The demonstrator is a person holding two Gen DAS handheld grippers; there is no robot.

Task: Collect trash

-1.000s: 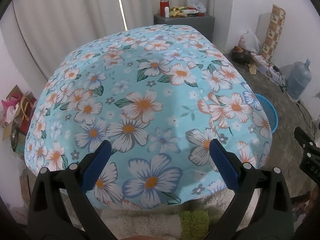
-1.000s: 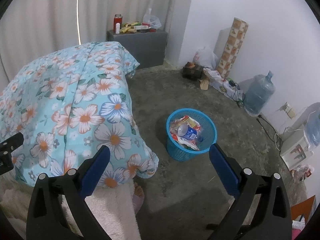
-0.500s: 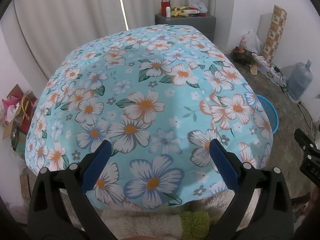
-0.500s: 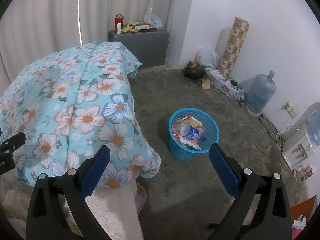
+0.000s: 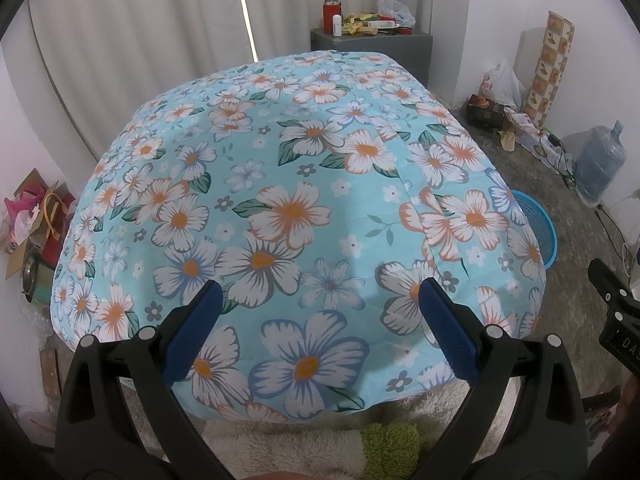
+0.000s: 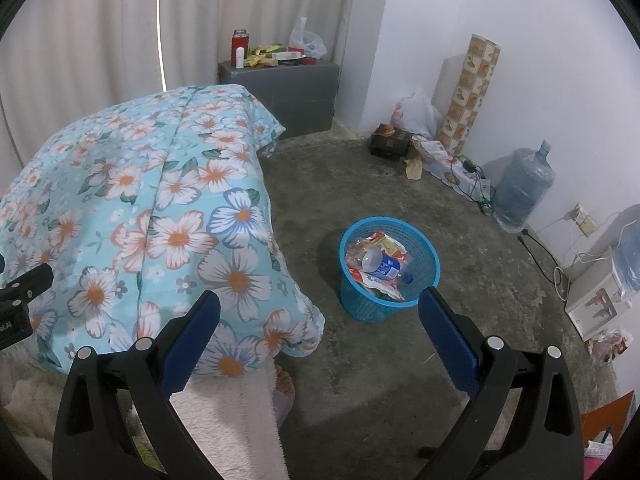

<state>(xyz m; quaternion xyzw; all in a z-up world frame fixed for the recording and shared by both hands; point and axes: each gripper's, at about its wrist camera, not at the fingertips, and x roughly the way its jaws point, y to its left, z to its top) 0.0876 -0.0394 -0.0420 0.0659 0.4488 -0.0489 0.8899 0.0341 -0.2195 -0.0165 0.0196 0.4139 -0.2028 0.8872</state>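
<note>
A blue plastic trash basket (image 6: 430, 276) stands on the concrete floor right of the bed. It holds a clear plastic bottle (image 6: 380, 263) with a blue label and several wrappers (image 6: 390, 245). My right gripper (image 6: 318, 330) is open and empty, held above the floor in front of the basket. My left gripper (image 5: 320, 318) is open and empty, above the foot of the bed with the floral blue cover (image 5: 300, 208). The basket's rim (image 5: 538, 216) peeks out right of the bed in the left wrist view. The other gripper shows at each view's edge.
A grey cabinet (image 6: 296, 88) with a red flask and packets stands by the curtain. A white bag (image 6: 414, 114), a box, a patterned roll (image 6: 470, 92), cables and a water jug (image 6: 522, 184) line the right wall. A fluffy white rug (image 6: 232, 412) lies at the bed's foot. Boxes (image 5: 36, 220) sit left.
Both views have shifted slightly: the bed and the basket sit a little lower and to the right in frame. Both grippers stay open and empty.
</note>
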